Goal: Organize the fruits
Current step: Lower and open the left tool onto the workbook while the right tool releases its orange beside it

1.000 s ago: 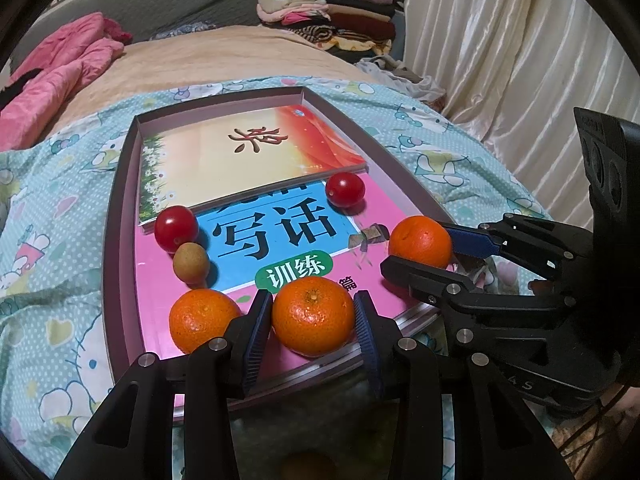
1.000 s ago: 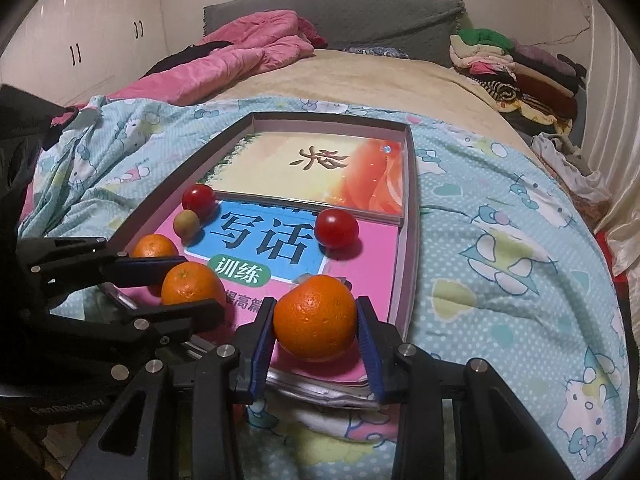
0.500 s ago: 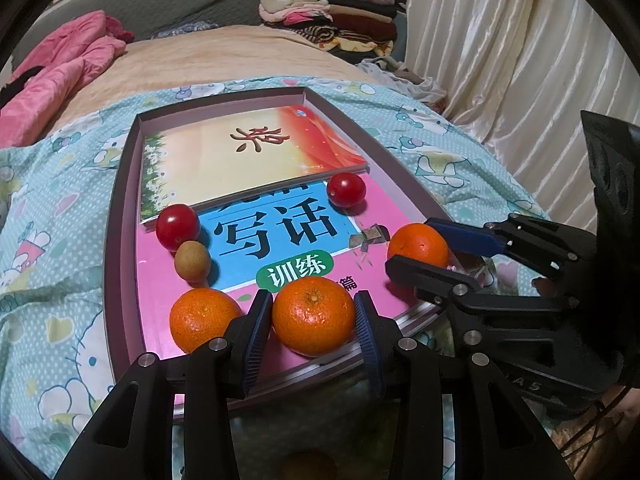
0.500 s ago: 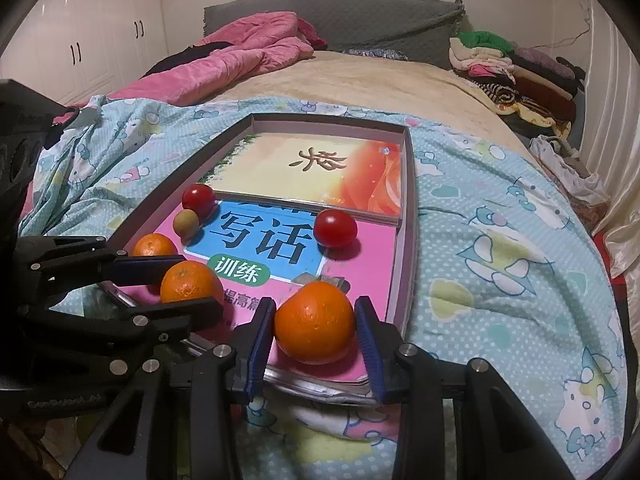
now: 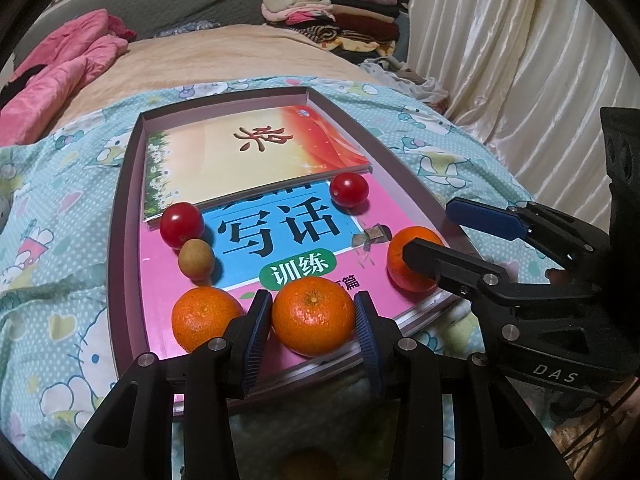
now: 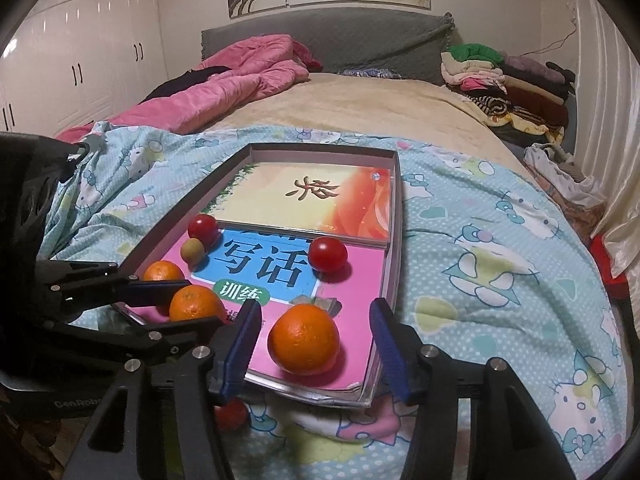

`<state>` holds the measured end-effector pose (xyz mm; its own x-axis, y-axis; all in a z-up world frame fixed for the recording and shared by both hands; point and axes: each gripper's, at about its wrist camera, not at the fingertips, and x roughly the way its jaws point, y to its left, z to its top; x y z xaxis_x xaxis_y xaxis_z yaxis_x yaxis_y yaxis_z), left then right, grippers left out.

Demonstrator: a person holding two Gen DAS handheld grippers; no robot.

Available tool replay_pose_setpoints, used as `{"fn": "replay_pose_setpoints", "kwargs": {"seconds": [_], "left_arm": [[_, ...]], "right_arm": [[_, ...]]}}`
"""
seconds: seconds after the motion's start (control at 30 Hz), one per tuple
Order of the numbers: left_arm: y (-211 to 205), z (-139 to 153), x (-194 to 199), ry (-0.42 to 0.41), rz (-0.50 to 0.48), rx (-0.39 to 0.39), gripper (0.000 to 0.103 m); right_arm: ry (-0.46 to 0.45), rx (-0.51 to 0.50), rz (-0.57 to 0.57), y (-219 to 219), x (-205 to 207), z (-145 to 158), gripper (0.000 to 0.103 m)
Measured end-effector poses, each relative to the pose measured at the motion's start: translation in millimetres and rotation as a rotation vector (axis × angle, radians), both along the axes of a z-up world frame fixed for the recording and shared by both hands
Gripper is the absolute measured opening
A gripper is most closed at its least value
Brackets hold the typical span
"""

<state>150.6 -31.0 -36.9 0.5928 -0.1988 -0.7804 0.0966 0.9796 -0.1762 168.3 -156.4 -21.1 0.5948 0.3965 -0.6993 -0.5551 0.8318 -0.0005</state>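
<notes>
Oranges line the pink book (image 5: 168, 280) — our right tongs (image 6: 316, 344) have just been opening around one orange (image 6: 304, 340), pads clear; left tongs (image 5: 312, 320) grip another orange (image 5: 313, 320), which we release next.

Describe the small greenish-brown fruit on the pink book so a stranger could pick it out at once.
On the bed, find the shallow pink-rimmed cardboard box lid holding two books. On the pink book, near its left edge, the small greenish-brown round fruit sits just below a red cherry tomato and above an orange mandarin. It is the smallest, dullest fruit, neither red nor orange.
</notes>
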Motion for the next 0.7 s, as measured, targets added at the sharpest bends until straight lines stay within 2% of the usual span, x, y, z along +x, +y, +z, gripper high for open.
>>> {"fn": "replay_pose_setpoints", "kwargs": {"seconds": [0.17,0.57,0.7], "left_arm": [[1.8,2.3,-1.2,0.001,0.005,-0.010,0.044],[3.6,6.8,-3.3,-0.010,0.014,-0.027,0.057],[5.6,11.3,-6.5,-0.021,0.018,-0.031,0.058]], "right_arm": [[-0.007,-0.004,-0.011,-1.3,-0.5,0.6,0.061],[-0.015,0.010,-0.029,-5.8,0.4,3.6,0.062],[-0.039,0.013,-0.042,-7.5,-0.8,7.4,0.071]]}}
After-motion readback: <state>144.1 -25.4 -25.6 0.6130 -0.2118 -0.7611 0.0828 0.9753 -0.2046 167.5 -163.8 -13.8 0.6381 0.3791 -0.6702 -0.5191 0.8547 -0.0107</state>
